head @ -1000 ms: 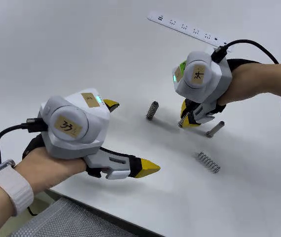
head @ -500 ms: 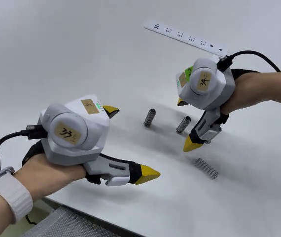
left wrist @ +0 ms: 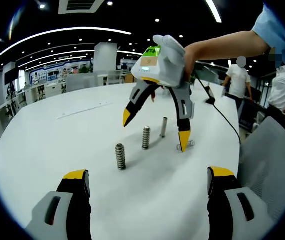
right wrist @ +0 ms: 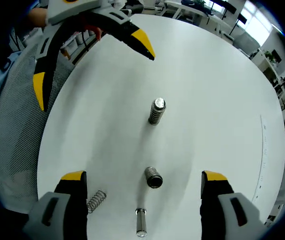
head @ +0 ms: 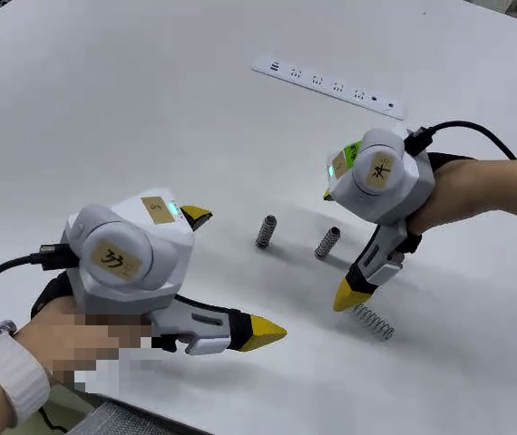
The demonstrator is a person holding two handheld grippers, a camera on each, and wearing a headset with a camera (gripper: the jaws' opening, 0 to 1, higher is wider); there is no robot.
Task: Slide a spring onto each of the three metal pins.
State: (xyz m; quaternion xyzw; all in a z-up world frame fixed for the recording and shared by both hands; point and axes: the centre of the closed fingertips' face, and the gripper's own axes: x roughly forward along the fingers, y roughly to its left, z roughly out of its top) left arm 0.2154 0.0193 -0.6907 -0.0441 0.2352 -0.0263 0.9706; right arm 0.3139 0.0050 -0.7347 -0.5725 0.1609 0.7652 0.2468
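**Two pins sprung, one bare, right gripper let go**

Each spring is a short coil of grey steel wire. Each pin is a slim, bright metal rod standing upright on the white table (head: 150, 118). There are three pins and three springs.

- **On pins:** two springs are in place. The first sprung pin (head: 266, 231) and the second sprung pin (head: 327, 242) stand near each other in the middle of the table, each with a coil around it from the base up. In the right gripper view the first pin's round top shows above its coil.
- **Bare:** the bare pin (right wrist: 141, 221) stands in line with them, just past the second, with nothing on it.
- **Loose:** the loose spring (head: 372, 321) lies on its side on the table near the bare pin.

There are two grippers, both with yellow-tipped jaws. The right gripper (left wrist: 155, 129) stands over the second sprung pin and the bare pin with its jaws spread wide and nothing between them. One of its tips hangs close to the loose spring. The left gripper (head: 229, 274) hovers over the near edge of the table, well apart from the pins, released and empty. One power strip (head: 331, 75) lies at the far side.

A second ago the right gripper was down low, with its jaws drawn in about the spring on the second pin. It has since lifted and let go, leaving that spring on its pin. The left gripper has kept its pose, and the loose spring lies where it lay
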